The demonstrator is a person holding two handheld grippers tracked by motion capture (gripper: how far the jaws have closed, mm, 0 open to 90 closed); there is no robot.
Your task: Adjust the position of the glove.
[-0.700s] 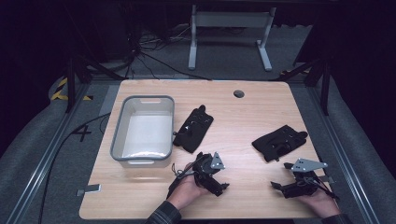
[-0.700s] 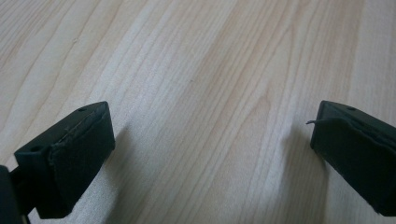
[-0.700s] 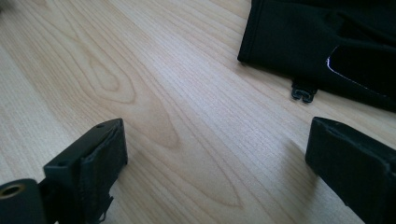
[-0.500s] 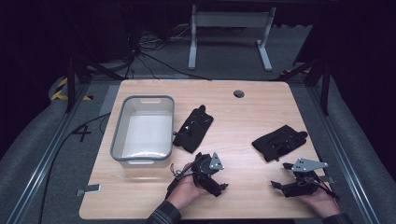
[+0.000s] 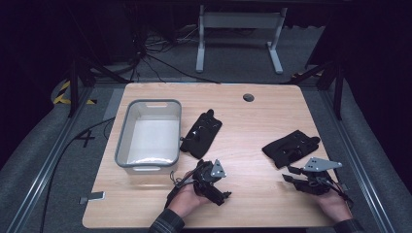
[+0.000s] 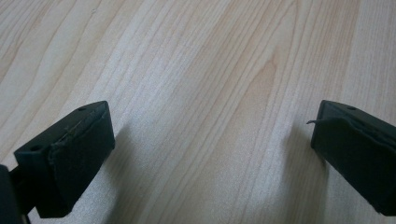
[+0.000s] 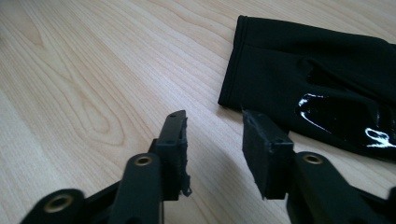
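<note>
Two black gloves lie flat on the wooden table (image 5: 252, 131). One glove (image 5: 201, 133) sits beside the grey bin. The other glove (image 5: 289, 148) lies toward the right; its cuff and shiny patch fill the upper right of the right gripper view (image 7: 317, 79). My left gripper (image 5: 219, 194), held in a hand at the front centre, has its jaws wide open over bare wood (image 6: 212, 149). My right gripper (image 5: 291, 175) rests at the front right, just short of the right glove. Its jaws stand partly open with nothing between them (image 7: 215, 140), the cuff edge just beyond the right tip.
An empty grey plastic bin (image 5: 148, 103) stands at the table's left. A round cable hole (image 5: 248, 97) is near the far edge. A small grey clip (image 5: 92, 198) hangs at the front left edge. A metal stand's legs (image 5: 238, 36) rise behind the table.
</note>
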